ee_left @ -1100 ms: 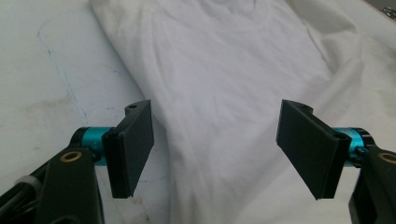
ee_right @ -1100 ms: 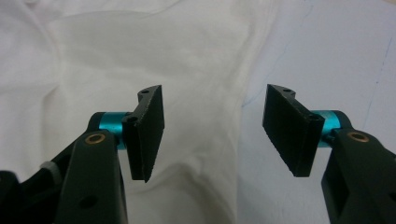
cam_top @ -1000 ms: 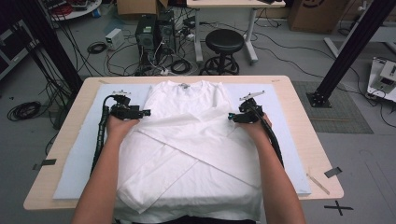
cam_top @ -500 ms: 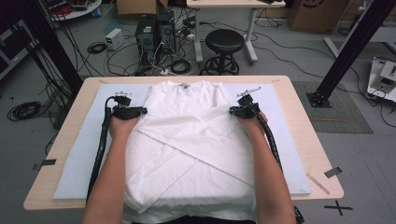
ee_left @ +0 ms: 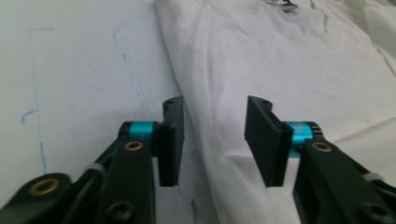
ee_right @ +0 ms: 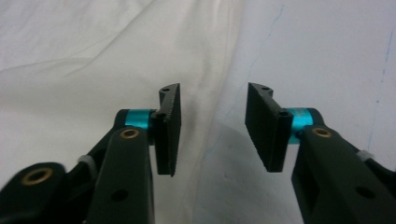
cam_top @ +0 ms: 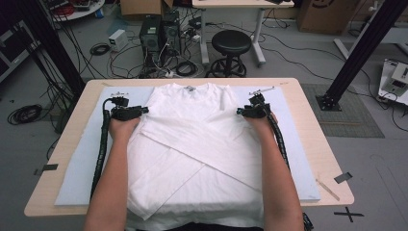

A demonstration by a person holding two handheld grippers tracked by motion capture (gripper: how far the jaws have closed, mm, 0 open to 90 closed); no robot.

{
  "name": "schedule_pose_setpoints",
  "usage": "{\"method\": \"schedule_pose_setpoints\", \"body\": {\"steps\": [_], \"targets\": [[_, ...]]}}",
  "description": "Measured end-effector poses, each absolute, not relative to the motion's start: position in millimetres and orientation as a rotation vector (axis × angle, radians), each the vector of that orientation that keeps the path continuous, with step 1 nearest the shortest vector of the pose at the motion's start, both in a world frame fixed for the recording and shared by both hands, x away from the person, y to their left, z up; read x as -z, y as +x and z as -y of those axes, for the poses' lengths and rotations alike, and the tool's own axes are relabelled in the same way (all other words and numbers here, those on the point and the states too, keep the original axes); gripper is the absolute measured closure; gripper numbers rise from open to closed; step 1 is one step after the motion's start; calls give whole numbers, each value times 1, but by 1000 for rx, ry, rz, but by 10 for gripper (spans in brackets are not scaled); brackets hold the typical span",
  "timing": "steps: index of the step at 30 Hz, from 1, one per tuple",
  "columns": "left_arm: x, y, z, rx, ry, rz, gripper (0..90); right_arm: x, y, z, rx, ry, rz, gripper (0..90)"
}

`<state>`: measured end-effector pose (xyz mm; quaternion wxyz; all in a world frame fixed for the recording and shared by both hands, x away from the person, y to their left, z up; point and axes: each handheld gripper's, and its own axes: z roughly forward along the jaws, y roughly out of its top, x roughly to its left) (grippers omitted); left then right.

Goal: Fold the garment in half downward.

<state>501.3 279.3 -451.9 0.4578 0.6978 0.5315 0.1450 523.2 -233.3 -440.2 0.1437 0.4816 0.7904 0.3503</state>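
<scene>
Both tools [cam_top: 144,111] [cam_top: 239,111] gape, straddling the shirt's [cam_top: 192,144] side edges.

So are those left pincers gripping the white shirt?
Apart. In the left gripper view the left gripper has just been opening; a gap shows beside each pad, shirt edge between.

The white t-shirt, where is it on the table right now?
In the high view, the white t-shirt lies flat, sleeves folded in, mid-table on the pale blue mat, collar away from the person.

Grey floor strewn with cables [cam_top: 98,48] (tangled), a black stool [cam_top: 232,43] beyond the wooden table [cam_top: 317,139].
</scene>
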Motion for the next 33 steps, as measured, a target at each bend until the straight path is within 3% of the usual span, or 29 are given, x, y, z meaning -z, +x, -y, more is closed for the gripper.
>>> {"method": "schedule_pose_setpoints", "body": {"steps": [4,6,8,9,11,24,33], "targets": [[452,507,-272,-326,1792,-1298,538,444,525,224,-948,1356,-2299,626],[451,509,-261,-377,1857,-1279,617,444,525,222,-973,1342,-2313,780],[451,509,-257,-428,1879,-1289,756,444,524,220,-973,1338,-2314,851],[451,509,-257,-428,1879,-1289,831,444,524,220,-973,1338,-2314,851],[450,509,-256,-430,1889,-1270,849,442,524,217,-952,1325,-2310,881],[402,480,-274,-398,1751,-1127,855,397,504,232,-1114,1223,-2273,890],[388,454,-287,-342,1698,-1045,854,372,479,241,-1193,1139,-2290,890]]}}
